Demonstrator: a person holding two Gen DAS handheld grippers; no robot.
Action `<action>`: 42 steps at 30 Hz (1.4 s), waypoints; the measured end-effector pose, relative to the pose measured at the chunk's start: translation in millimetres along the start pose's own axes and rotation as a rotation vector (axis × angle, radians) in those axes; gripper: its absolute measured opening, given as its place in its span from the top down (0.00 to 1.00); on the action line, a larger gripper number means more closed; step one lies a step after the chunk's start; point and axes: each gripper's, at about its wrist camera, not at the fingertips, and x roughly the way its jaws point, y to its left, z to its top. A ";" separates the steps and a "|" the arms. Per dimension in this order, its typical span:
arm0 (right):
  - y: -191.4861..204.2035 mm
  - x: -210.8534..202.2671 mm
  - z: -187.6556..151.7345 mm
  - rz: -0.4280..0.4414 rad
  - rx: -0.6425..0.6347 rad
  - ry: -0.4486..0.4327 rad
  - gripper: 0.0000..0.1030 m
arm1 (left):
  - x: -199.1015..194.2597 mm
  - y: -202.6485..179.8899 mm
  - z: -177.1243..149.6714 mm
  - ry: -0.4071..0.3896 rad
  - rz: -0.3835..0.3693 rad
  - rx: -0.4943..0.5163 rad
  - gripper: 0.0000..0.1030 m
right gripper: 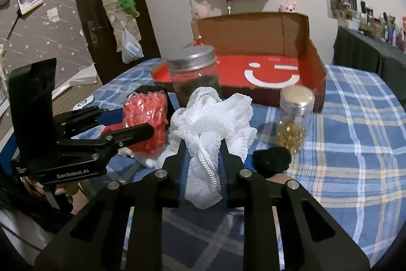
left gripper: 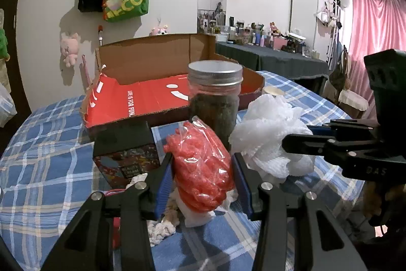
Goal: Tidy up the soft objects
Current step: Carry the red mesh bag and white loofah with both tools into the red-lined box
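Between left tongs [left gripper: 203, 169], closed, red mesh bundle [left gripper: 203, 164] stands upright; right tongs [right gripper: 203, 159] clamp white lace [right gripper: 205, 144].

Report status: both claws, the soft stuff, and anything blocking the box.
Left claw shut on red bagged bundle. Right claw shut on white mesh pouf. Lidded jar stands between them and open cardboard box.

You see a table with a blue checked cloth [right gripper: 355, 118]. On it lie a flat red cardboard box [right gripper: 266, 73], a big jar with a metal lid [left gripper: 214, 98], a small jar of gold beads [right gripper: 294, 118], a dark little box [left gripper: 127, 151] and a black soft lump [right gripper: 272, 160]
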 end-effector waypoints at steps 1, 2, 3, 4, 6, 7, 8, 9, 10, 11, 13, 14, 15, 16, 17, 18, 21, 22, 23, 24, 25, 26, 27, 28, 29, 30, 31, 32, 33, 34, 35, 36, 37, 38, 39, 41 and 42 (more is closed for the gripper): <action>1.8 -3.0 1.2 0.006 0.000 -0.012 0.82 | -1.5 0.2 0.9 -0.003 0.002 -0.001 0.54; 3.3 -4.4 2.5 0.013 -0.002 -0.010 0.83 | -3.4 1.0 2.0 -0.006 0.003 -0.003 0.54; 4.2 -6.2 3.5 0.009 -0.003 -0.017 0.83 | -5.5 1.8 3.2 -0.010 0.001 -0.004 0.54; 5.3 -8.5 4.4 0.010 -0.004 -0.025 0.83 | -7.4 2.1 3.6 -0.014 0.003 -0.005 0.54; 5.6 -12.8 6.0 0.016 0.000 -0.033 0.83 | -12.8 4.0 6.1 -0.024 0.009 -0.003 0.54; 5.8 -16.0 6.6 0.017 0.000 -0.039 0.83 | -15.8 4.4 6.7 -0.030 0.012 -0.002 0.54; 5.8 -19.2 7.1 0.018 0.000 -0.044 0.83 | -18.8 5.2 8.0 -0.035 0.015 -0.002 0.54; 6.6 -22.5 8.4 0.018 0.000 -0.049 0.83 | -21.0 5.9 9.1 -0.039 0.017 0.000 0.54; 7.0 -26.5 10.1 0.020 -0.001 -0.056 0.83 | -24.3 7.5 10.8 -0.042 0.018 0.002 0.54; 7.6 -30.0 11.6 0.018 -0.003 -0.063 0.83 | -27.4 8.7 12.1 -0.047 0.020 0.003 0.54; 8.4 -38.2 15.4 0.015 -0.006 -0.080 0.83 | -33.3 11.2 15.1 -0.057 0.026 0.005 0.54; 8.5 -41.3 16.5 0.015 -0.006 -0.087 0.83 | -35.5 11.8 16.7 -0.061 0.030 0.006 0.54; 8.1 -44.8 19.1 0.013 -0.006 -0.096 0.83 | -37.9 13.2 18.3 -0.066 0.035 0.006 0.54; 7.6 -48.4 21.5 0.007 -0.011 -0.106 0.84 | -40.1 14.7 20.5 -0.070 0.037 0.004 0.54; 7.0 -51.4 24.6 -0.002 -0.016 -0.116 0.83 | -41.5 16.7 23.3 -0.071 0.035 0.002 0.54; 7.1 -53.3 26.3 -0.004 -0.018 -0.123 0.83 | -42.9 18.3 26.0 -0.074 0.036 0.000 0.54; 4.2 -60.6 37.3 -0.009 -0.028 -0.150 0.84 | -46.9 22.9 35.2 -0.091 0.038 0.005 0.54; 3.5 -62.4 41.4 -0.014 -0.037 -0.159 0.83 | -47.8 25.1 39.1 -0.097 0.039 0.008 0.54; 2.8 -64.3 46.1 -0.018 -0.044 -0.168 0.83 | -48.0 27.2 43.1 -0.101 0.038 0.009 0.54; 1.4 -66.1 50.8 -0.020 -0.049 -0.178 0.84 | -48.4 28.7 46.6 -0.104 0.036 0.009 0.54; 0.1 -66.8 54.7 -0.018 -0.054 -0.183 0.84 | -48.1 30.5 51.7 -0.107 0.035 0.012 0.54; -1.2 -67.5 59.3 -0.018 -0.058 -0.191 0.84 | -46.9 32.0 55.8 -0.109 0.035 0.018 0.54; -2.2 -67.8 63.0 -0.021 -0.062 -0.197 0.83 | -45.7 33.8 60.8 -0.113 0.036 0.025 0.54; -4.8 -67.1 69.9 -0.021 -0.069 -0.203 0.84 | -44.6 34.6 65.0 -0.115 0.035 0.033 0.54; -6.6 -67.2 73.7 -0.021 -0.072 -0.206 0.84 | -42.8 35.7 70.1 -0.117 0.034 0.043 0.54; -9.5 -65.9 81.4 -0.022 -0.075 -0.211 0.83 | -40.5 37.2 75.3 -0.118 0.034 0.053 0.54; -12.4 -63.6 87.6 -0.017 -0.078 -0.210 0.84 | -38.1 38.9 80.1 -0.118 0.036 0.063 0.54; -15.3 -61.0 93.8 -0.015 -0.080 -0.208 0.84 | -36.0 40.3 85.3 -0.118 0.039 0.073 0.54; -17.6 -59.9 97.2 -0.014 -0.082 -0.209 0.84 | -33.5 41.2 90.2 -0.118 0.038 0.086 0.54; -20.8 -56.1 104.2 -0.006 -0.088 -0.204 0.83 | -29.8 42.6 96.5 -0.116 0.028 0.100 0.54; -24.1 -52.0 111.1 -0.002 -0.091 -0.202 0.83 | -25.9 43.9 101.4 -0.110 0.024 0.107 0.54; -26.6 -49.1 115.7 -0.001 -0.093 -0.198 0.83 | -20.0 45.7 108.1 -0.097 0.018 0.114 0.54; -29.8 -43.3 123.2 0.001 -0.096 -0.188 0.83 | -16.1 47.4 112.1 -0.089 0.008 0.117 0.54; -33.2 -37.0 130.7 0.002 -0.100 -0.180 0.83 | -10.2 49.8 118.1 -0.078 -0.005 0.120 0.54; -35.7 -33.1 135.2 0.004 -0.102 -0.173 0.83 | -5.4 50.8 122.9 -0.070 -0.007 0.122 0.54; -43.2 -21.0 148.3 0.008 -0.105 -0.158 0.83 | 7.7 54.7 134.0 -0.051 -0.024 0.133 0.54; -46.6 -13.2 155.0 0.011 -0.106 -0.145 0.83 | 16.1 57.7 140.1 -0.039 -0.027 0.134 0.53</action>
